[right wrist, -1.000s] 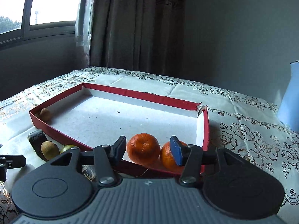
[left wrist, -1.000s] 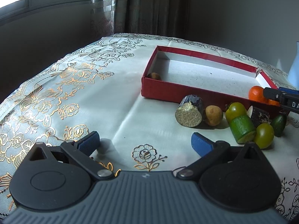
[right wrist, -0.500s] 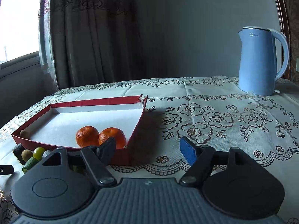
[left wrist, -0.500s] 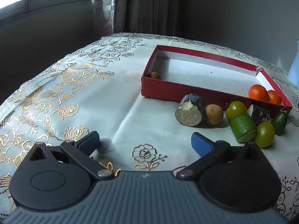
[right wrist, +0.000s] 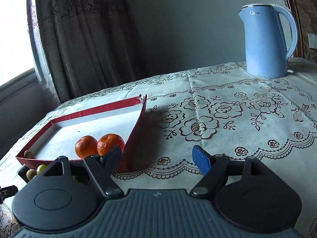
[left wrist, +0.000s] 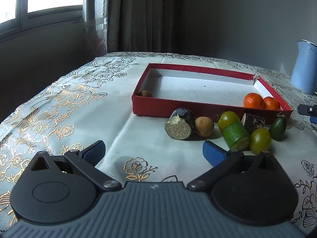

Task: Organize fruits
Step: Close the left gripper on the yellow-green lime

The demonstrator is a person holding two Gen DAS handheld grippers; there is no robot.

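My left gripper [left wrist: 152, 150] hovers with its blue-padded fingers spread wide, holding nothing, over the floral white tablecloth [left wrist: 59, 107]. Ahead, the shallow red cardboard tray [left wrist: 158, 107] holds two oranges [left wrist: 253, 100] in its right corner; cut cane pieces and green fruits [left wrist: 229, 119] lie just before it. My right gripper [right wrist: 158, 158] is likewise spread and empty, a light-blue kettle [right wrist: 265, 39] beyond.
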